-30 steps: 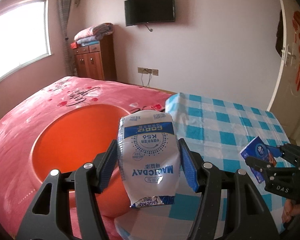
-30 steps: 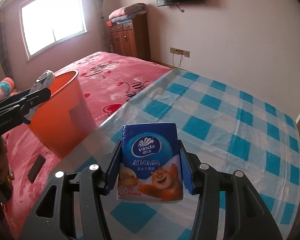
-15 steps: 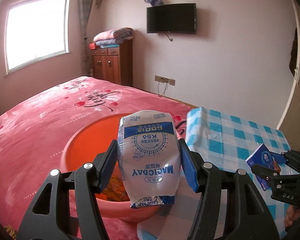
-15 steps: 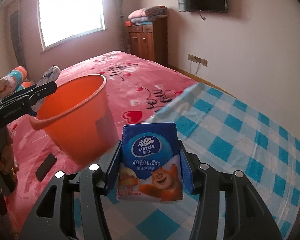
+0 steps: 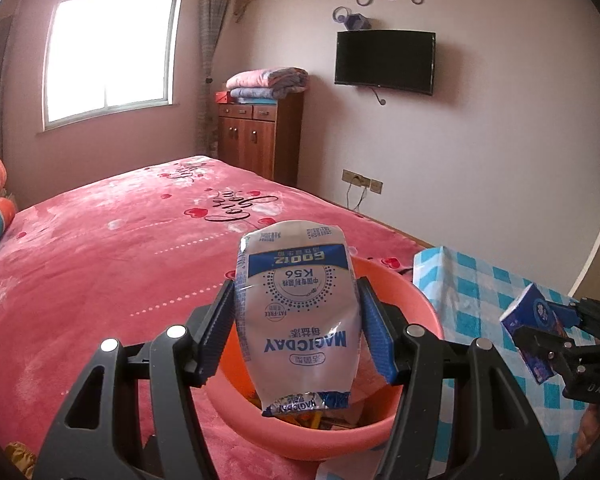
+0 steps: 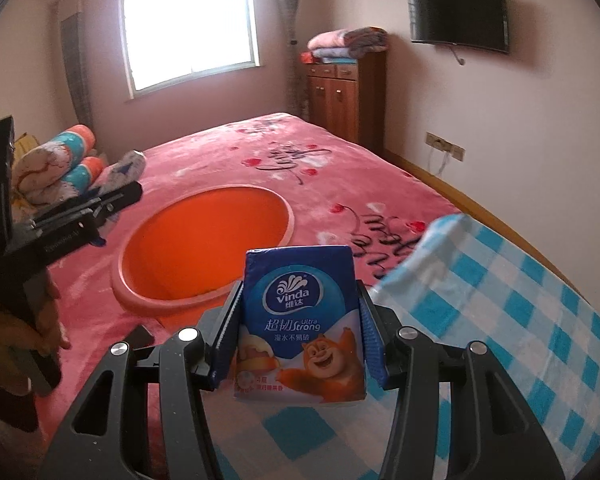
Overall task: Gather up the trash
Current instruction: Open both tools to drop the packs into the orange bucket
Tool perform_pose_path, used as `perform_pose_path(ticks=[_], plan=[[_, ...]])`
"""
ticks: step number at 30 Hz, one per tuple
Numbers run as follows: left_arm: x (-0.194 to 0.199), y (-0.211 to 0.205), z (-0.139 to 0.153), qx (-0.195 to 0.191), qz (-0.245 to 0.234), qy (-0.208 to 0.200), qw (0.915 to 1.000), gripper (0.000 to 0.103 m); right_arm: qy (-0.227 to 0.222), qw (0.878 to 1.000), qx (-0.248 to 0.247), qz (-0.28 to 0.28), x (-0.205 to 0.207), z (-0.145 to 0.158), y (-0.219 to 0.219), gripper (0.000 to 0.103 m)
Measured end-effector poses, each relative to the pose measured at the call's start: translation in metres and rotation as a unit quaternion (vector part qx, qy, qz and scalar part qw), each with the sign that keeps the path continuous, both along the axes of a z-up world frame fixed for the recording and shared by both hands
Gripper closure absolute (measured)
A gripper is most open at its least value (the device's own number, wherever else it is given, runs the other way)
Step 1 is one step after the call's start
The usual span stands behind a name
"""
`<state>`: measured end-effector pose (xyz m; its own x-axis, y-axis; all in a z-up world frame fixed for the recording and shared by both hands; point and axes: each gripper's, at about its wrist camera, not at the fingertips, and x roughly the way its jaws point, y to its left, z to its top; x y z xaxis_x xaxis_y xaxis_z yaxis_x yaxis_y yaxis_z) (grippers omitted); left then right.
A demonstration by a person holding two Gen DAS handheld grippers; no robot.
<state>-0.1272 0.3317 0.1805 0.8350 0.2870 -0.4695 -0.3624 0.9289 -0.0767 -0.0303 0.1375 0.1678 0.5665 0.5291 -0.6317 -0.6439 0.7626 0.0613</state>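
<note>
Both hands have swung off the checked counter (image 6: 500, 292) toward the bed (image 5: 100, 248) since a second ago, and the orange bucket (image 6: 204, 240) now sits closer under them. The left hand-held gripper (image 5: 296, 332) is clamped on the white milk pouch (image 5: 296, 320), jaws at a middling width, pouch upright and printed upside down, hanging over the bucket's mouth with wrappers visible inside at 6 o'clock. The right hand-held gripper (image 6: 298, 332) pinches the blue tissue pack (image 6: 300, 320) on both sides, narrow grip; the bucket lies at 11 o'clock of it, its near rim just behind the pack, the counter at 3 o'clock.
</note>
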Motion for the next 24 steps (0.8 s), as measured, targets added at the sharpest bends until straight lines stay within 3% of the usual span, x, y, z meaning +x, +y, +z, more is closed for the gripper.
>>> perform_pose_path(ticks=[13, 24], plan=[[0.011, 0.030, 0.001, -0.022, 0.012, -0.003, 0.9997, 0.042, -0.004, 0.997, 0.021, 0.068, 0.019, 0.018, 0.065, 0.050], [0.037, 0.045, -0.016, -0.047, 0.008, 0.012, 0.9988, 0.042, 0.026, 0.995, 0.013, 0.097, 0.040, -0.012, 0.107, 0.050]])
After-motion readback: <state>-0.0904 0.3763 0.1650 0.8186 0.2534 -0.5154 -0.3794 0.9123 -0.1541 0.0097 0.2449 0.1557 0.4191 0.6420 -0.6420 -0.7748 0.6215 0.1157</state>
